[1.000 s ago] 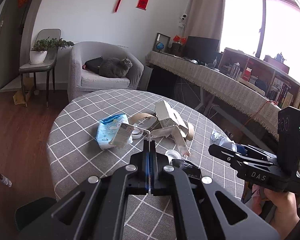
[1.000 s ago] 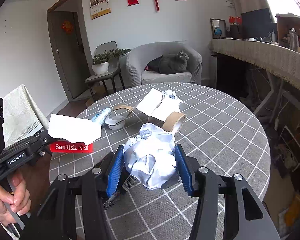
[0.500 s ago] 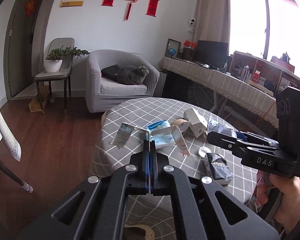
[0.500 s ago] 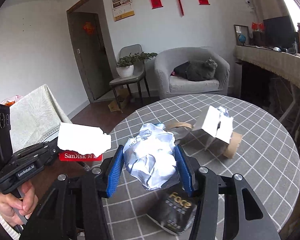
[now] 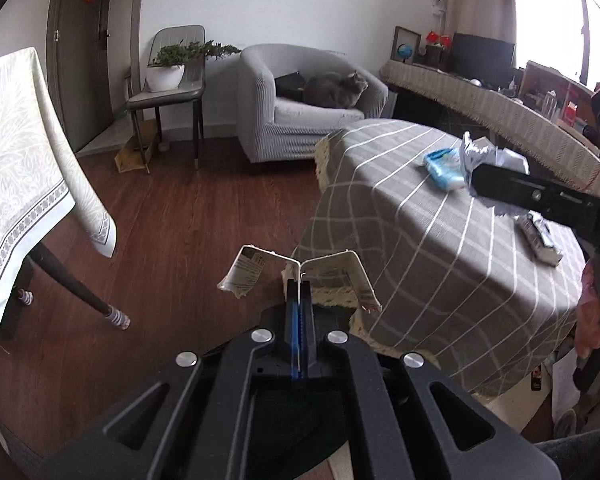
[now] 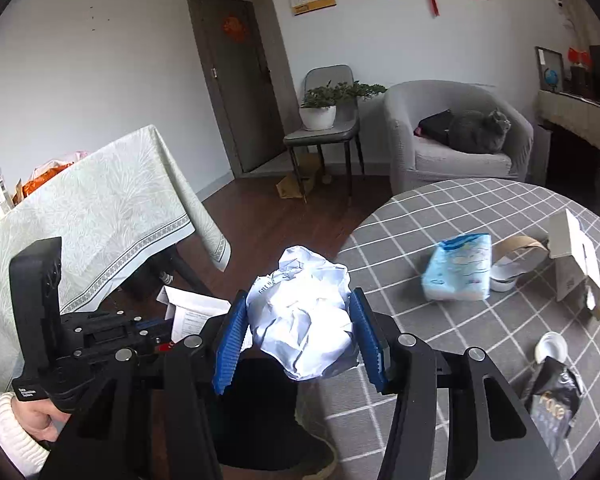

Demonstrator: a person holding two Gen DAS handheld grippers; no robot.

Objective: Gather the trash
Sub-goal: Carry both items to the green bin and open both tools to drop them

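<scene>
- Pinching a torn card scrap flat between my left fingers, shut tight on it; its two flaps splay outward above the floor.
- Gripping a crumpled paper ball between my right fingers, spread partway around it, just off the surface edge.
- Judging progress: two pieces are in hand, neither binned; a dark opening sits below, possibly the bin.
- Left on the surface: tissue pack, white box, tape roll, black wrapper, small cap.
</scene>
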